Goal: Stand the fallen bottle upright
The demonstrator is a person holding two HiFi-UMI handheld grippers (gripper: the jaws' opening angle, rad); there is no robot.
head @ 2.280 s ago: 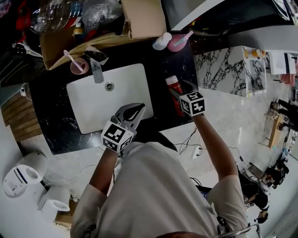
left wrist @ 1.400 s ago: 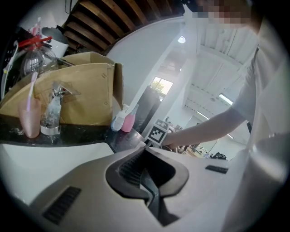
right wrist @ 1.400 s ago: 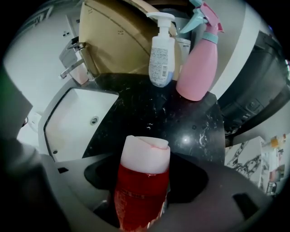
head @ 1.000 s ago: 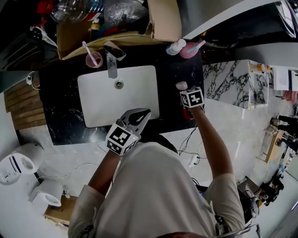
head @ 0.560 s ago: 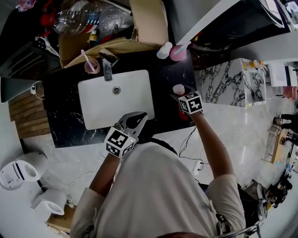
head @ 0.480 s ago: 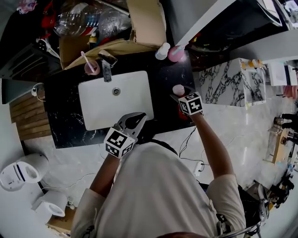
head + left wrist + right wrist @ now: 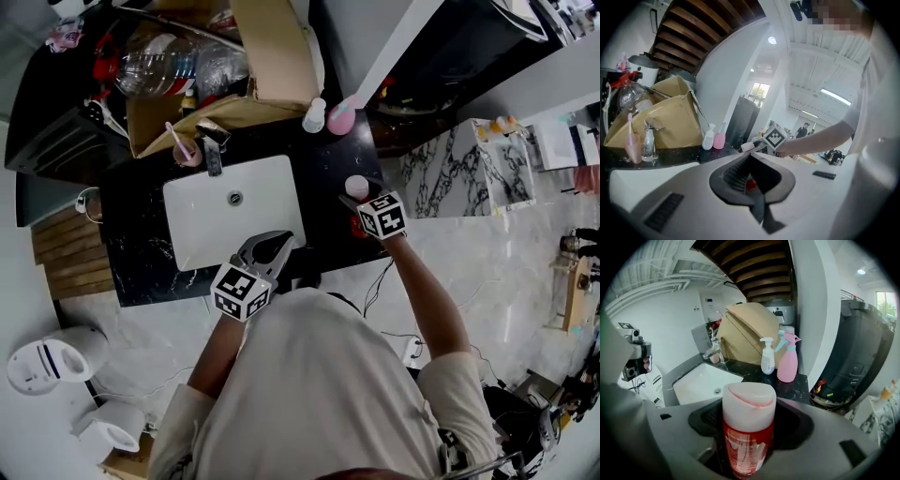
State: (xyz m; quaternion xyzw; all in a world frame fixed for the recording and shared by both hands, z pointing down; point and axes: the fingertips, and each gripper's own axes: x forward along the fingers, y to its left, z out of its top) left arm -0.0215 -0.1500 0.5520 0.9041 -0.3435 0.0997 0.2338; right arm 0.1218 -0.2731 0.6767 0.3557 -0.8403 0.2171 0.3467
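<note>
The bottle (image 7: 746, 437) is red with a pale pink cap (image 7: 749, 401). It stands upright between the jaws of my right gripper (image 7: 749, 441), which is shut on its body. In the head view the cap (image 7: 357, 187) shows just beyond the right gripper (image 7: 362, 202), over the black counter (image 7: 328, 187) to the right of the sink. Whether its base touches the counter is hidden. My left gripper (image 7: 278, 242) hangs at the sink's near edge, jaws closed together with nothing in them; its own view shows the same shut left gripper (image 7: 751, 180).
A white sink (image 7: 234, 220) with a faucet (image 7: 214, 155) is set in the black counter. Behind it are a pink cup with a toothbrush (image 7: 186, 150), a cardboard box (image 7: 253, 66), a white spray bottle (image 7: 314, 114) and a pink spray bottle (image 7: 341, 117). A marble cabinet (image 7: 450, 169) stands to the right.
The red bottle lay on its side on the counter in the right gripper's jaws; it now stands cap-up in them. The left gripper stayed by the sink's edge.
</note>
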